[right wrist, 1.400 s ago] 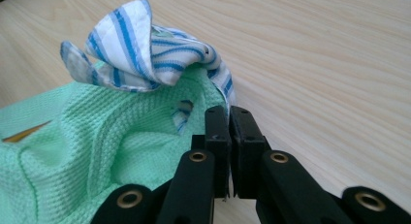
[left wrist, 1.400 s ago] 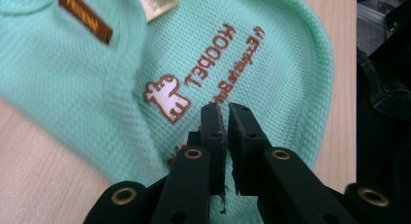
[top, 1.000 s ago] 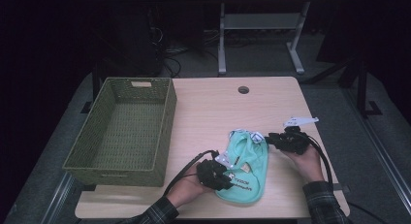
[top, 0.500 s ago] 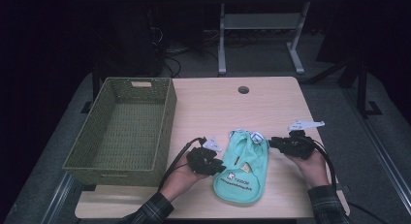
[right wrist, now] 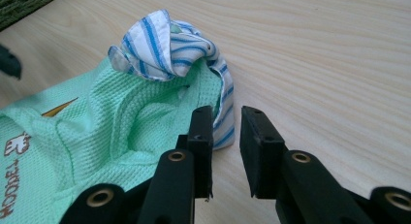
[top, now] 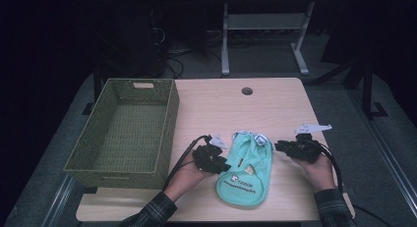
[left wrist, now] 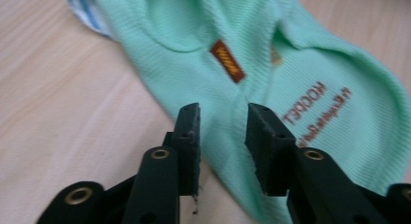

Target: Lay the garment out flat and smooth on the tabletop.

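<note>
A mint green little garment point(top: 246, 174) with brown lettering and a blue-striped collar point(top: 251, 137) lies flat near the table's front edge. My left gripper point(top: 225, 166) sits at its left side. Its jaws have just been opening, and in the left gripper view point(left wrist: 223, 112) they hover apart over the green fabric point(left wrist: 300, 73) without pinching it. My right gripper point(top: 278, 146) rests at the garment's right side. Its jaws point(right wrist: 227, 115) have just been closing, but a gap remains, and the striped hem point(right wrist: 224, 122) lies just beyond the left jaw, untouched.
A green woven basket point(top: 169, 119) stands at the table's left, close to my left hand. The wooden tabletop point(top: 236, 109) stretches behind the garment, with a round cable hole point(top: 247, 91) at the back. The table's right edge is near my right hand.
My left gripper has drawn back off the garment toward its left edge. The garment now lies flatter and more stretched out. The right gripper has hardly shifted.
</note>
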The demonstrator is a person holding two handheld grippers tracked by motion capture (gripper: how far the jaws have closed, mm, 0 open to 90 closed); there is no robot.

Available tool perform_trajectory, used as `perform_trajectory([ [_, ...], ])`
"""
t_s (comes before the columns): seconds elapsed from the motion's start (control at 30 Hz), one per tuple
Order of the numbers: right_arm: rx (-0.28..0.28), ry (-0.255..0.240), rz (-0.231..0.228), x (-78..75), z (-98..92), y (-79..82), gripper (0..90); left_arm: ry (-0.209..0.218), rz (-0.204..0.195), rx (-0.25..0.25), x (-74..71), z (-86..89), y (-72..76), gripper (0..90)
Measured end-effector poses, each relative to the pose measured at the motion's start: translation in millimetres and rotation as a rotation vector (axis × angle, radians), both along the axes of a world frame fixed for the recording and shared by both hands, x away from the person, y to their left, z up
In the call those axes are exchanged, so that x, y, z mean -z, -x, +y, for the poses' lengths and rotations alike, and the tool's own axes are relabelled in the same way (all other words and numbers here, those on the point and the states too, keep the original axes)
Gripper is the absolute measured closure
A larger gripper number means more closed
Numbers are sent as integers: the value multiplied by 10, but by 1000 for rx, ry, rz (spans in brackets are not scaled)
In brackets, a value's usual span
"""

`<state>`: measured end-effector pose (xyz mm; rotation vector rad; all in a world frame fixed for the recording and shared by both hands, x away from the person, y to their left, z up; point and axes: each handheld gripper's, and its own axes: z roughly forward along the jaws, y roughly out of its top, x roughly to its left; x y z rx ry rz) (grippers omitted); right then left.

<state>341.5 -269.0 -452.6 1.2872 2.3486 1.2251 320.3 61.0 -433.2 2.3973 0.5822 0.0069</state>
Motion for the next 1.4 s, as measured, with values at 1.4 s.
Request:
perform_trajectory([
  [1.4, -155, 97, 56, 168, 369, 273, 898, -143, -106, -85, 197, -56, -400, 826],
])
